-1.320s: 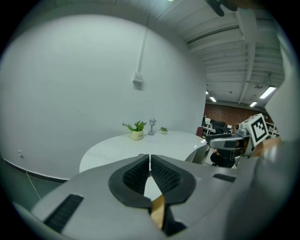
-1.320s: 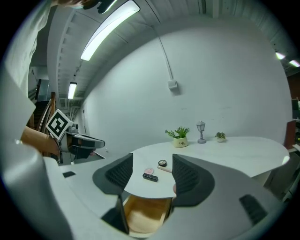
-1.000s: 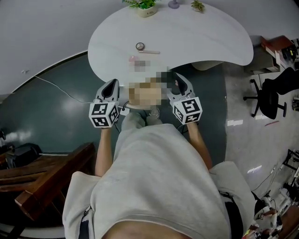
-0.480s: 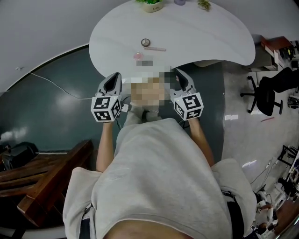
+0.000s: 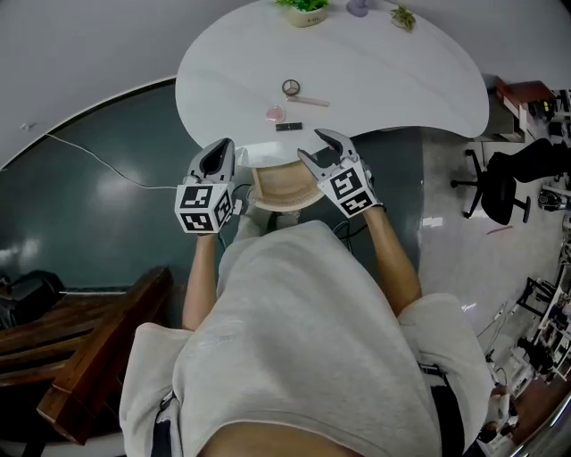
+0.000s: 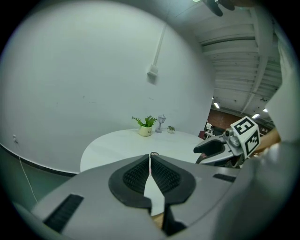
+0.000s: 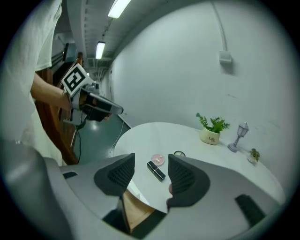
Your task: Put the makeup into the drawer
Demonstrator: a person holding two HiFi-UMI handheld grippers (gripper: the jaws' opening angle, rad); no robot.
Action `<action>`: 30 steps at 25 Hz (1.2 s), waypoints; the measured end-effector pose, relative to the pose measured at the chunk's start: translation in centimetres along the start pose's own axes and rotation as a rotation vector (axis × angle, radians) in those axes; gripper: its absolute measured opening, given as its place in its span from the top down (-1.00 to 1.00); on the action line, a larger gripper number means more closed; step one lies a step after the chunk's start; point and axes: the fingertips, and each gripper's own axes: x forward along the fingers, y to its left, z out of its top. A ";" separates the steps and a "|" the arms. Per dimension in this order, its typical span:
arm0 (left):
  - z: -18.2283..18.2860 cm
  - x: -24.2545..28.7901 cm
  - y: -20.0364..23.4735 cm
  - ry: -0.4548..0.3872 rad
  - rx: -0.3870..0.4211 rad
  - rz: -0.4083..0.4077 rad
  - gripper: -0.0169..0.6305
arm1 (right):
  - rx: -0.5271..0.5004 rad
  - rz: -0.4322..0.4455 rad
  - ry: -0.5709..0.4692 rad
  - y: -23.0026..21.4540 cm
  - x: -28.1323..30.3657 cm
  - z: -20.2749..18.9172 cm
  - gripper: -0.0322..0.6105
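Note:
On the white table [image 5: 375, 71] lie a black lipstick [image 5: 288, 127], a pink compact [image 5: 276, 113], a small round case [image 5: 291, 87] and a thin stick [image 5: 309, 102]. Below the table's near edge a wooden drawer [image 5: 278, 189] stands pulled out. My right gripper [image 5: 314, 145] hangs over the drawer's right side, rolled. Its jaws are open and closing, with nothing between them. In the right gripper view the lipstick [image 7: 156, 170] and compact [image 7: 158, 160] lie on the table beyond the right gripper [image 7: 151, 164]. My left gripper [image 5: 221, 148] is shut and holds nothing, left of the drawer.
A potted plant [image 5: 304, 9], a small lamp [image 7: 239, 136] and a tiny plant [image 5: 403, 18] stand at the table's far edge. A dark wooden bench [image 5: 80, 348] is at the lower left. An office chair [image 5: 513, 178] stands to the right. A cable [image 5: 107, 165] runs across the green floor.
Both grippers have moved forward toward the table. The right one has rolled, so both its fingers show side on, and it now hangs over the open drawer.

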 end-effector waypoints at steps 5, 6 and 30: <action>-0.1 0.5 0.8 0.009 -0.011 -0.003 0.89 | -0.302 0.108 0.177 0.6 2.9 -2.2 0.22; -0.2 0.6 1.0 0.011 -0.013 -0.001 0.89 | -0.369 0.127 0.209 0.7 3.3 -2.8 0.24; -1.2 -1.2 3.6 0.028 -0.036 0.066 0.89 | -0.620 0.363 0.513 -0.7 12.3 -8.1 0.43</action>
